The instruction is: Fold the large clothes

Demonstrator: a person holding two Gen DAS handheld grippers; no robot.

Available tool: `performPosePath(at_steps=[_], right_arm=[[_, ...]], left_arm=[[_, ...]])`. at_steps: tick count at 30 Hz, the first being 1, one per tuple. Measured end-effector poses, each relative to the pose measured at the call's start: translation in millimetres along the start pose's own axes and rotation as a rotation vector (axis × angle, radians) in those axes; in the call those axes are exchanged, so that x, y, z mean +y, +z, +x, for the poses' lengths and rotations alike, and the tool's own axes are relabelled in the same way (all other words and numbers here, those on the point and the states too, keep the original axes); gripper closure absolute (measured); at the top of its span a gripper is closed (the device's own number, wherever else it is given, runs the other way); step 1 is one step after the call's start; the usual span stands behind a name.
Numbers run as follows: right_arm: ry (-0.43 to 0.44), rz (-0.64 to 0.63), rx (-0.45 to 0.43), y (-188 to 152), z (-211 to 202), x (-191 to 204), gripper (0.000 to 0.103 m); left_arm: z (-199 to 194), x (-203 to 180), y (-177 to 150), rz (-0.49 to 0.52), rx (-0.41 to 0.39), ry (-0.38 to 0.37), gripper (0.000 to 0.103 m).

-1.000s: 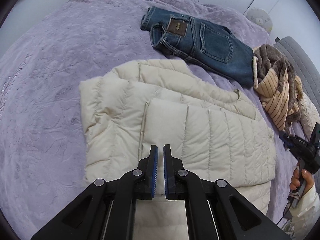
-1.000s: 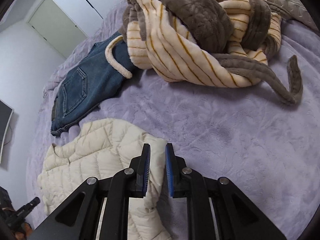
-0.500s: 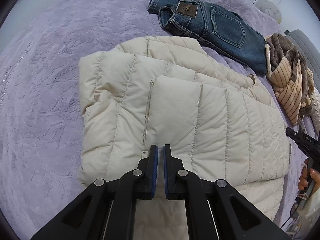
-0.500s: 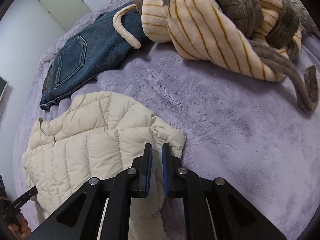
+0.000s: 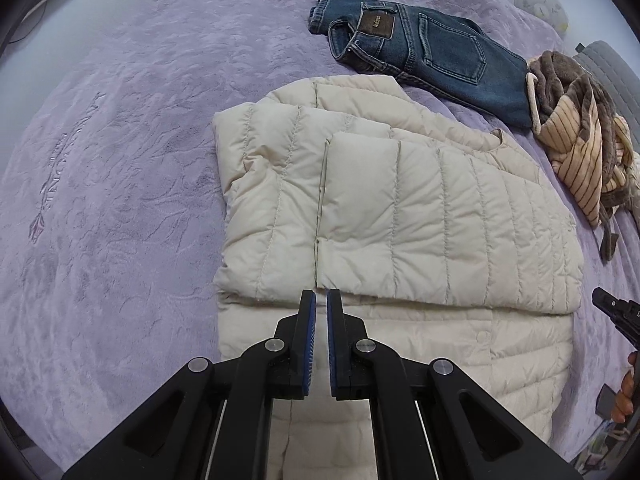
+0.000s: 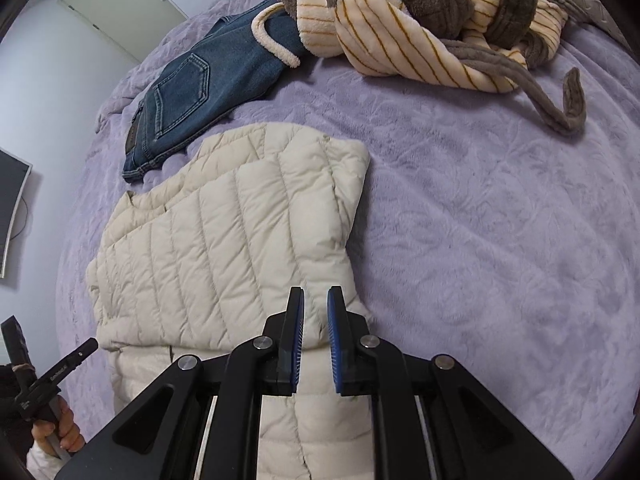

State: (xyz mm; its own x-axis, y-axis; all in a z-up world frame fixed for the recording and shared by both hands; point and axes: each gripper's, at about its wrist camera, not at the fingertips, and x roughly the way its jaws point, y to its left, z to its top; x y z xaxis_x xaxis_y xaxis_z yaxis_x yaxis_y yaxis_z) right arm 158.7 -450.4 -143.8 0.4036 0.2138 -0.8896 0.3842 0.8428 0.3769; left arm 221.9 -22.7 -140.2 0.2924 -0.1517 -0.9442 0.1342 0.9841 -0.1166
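A cream quilted puffer jacket point(image 5: 400, 208) lies flat on the purple bedspread point(image 5: 120, 160), with both sleeves folded in over its chest. My left gripper point(image 5: 321, 294) hovers over the lower edge of the folded sleeve, shut with nothing between its pads. In the right wrist view the same jacket point(image 6: 224, 240) fills the left half. My right gripper point(image 6: 316, 292) hangs above the jacket's right side edge. Its jaws are opening, with a narrow gap and no cloth pinched between them.
Folded blue jeans point(image 5: 432, 52) lie beyond the jacket. A bunched brown and cream striped robe point(image 6: 420, 20) sits at the far right, its belt trailing on the bedspread point(image 6: 500, 220). A hand point(image 6: 56, 436) shows at the lower left, another hand point(image 5: 628, 392) at the right edge.
Both grippers have drawn back toward the jacket's lower part and lifted slightly, so more of it shows. The right jaws narrowed, then spread a little again.
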Motion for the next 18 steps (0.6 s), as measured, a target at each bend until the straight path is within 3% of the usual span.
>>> performPosePath(at_steps=[8, 18], right_arm=[[0.024, -0.002, 0.056, -33.6, -13.6, 13.9, 0.09], [0.044, -0.004, 0.077, -50.6, -36.6, 18.4, 0.089]], left_arm=[[-20.0, -5.2, -24.5, -0.01, 0.026, 0.013, 0.096], [-39.0, -6.2, -47.0, -0.045, 0.054, 0.024, 0.096]])
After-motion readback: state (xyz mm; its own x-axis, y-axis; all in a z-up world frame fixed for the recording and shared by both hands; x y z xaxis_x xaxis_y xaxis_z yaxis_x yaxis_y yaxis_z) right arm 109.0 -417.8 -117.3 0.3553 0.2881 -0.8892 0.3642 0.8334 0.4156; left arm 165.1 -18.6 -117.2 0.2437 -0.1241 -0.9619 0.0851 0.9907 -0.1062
